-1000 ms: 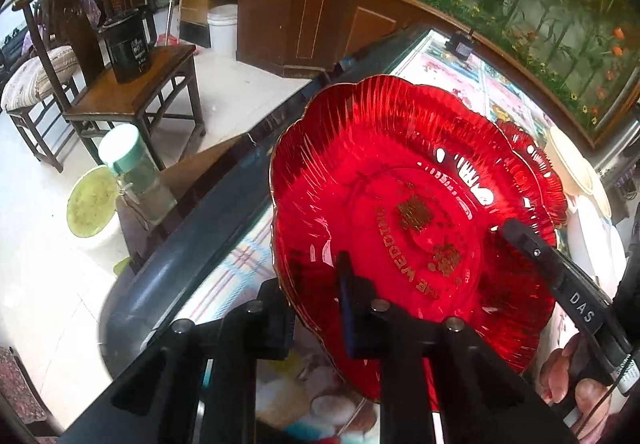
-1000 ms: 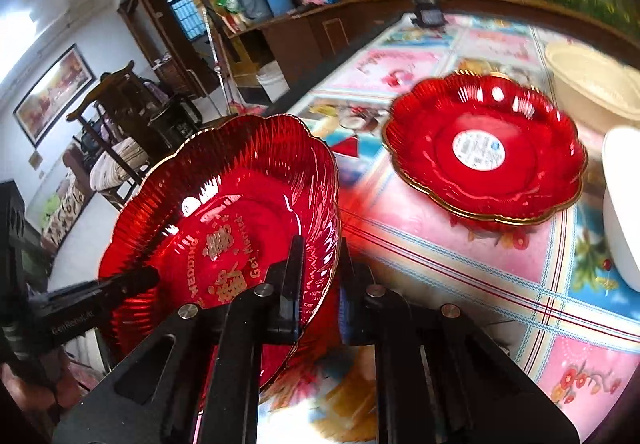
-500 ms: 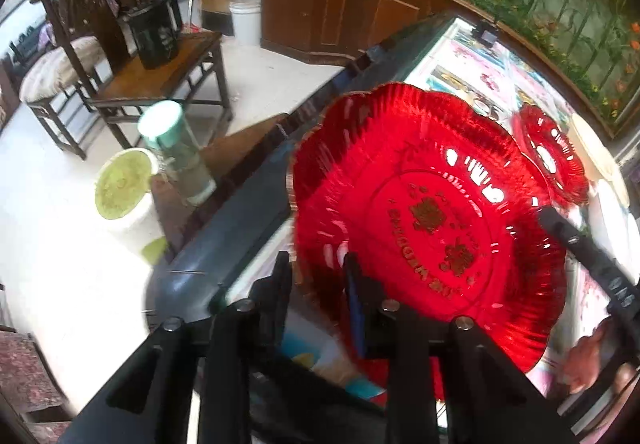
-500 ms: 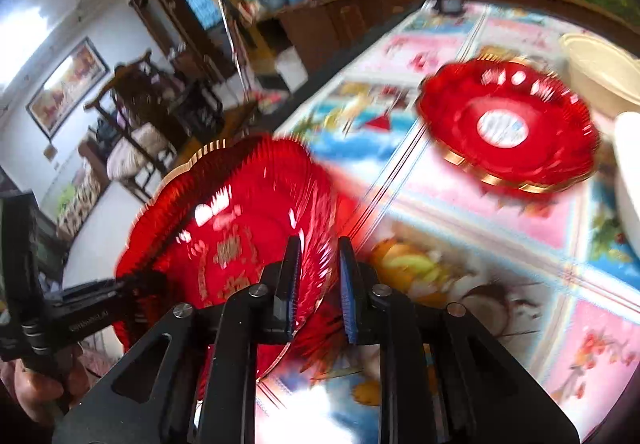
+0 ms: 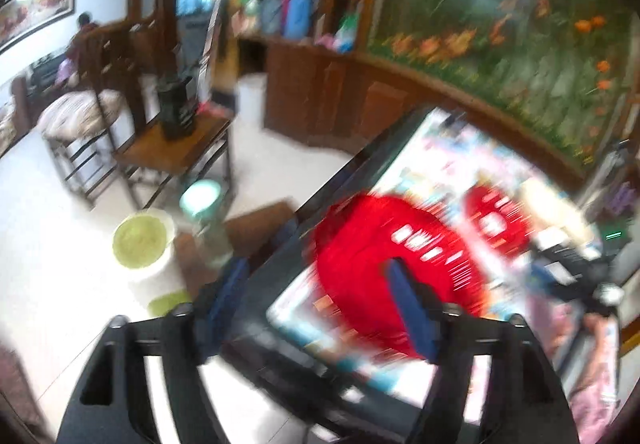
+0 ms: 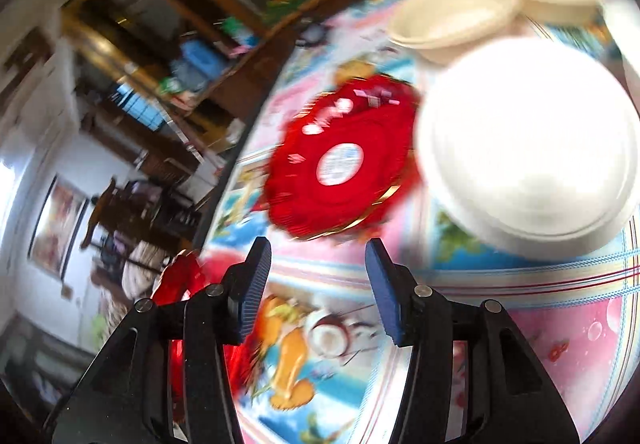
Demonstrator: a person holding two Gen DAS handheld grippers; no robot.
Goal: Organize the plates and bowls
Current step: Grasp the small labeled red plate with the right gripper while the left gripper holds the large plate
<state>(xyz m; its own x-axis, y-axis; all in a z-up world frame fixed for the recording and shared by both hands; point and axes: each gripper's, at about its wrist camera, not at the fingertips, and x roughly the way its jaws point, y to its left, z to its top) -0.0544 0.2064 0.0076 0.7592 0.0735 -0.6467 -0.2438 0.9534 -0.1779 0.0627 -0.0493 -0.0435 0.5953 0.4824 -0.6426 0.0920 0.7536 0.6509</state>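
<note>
Two red plates lie on the patterned table [image 6: 500, 296]: we see the near red plate [image 5: 380, 268] blurred at its left edge, the far red plate [image 6: 340, 163] beside a white bowl [image 6: 528, 147]. Our left gripper [image 5: 320, 300] and right gripper [image 6: 316, 284] both gape wide, empty.

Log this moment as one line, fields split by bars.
left gripper: open | right gripper: open | near red plate: on table, released | far red plate: beside white bowl

No lettering is legible; motion blur smears everything.
</note>
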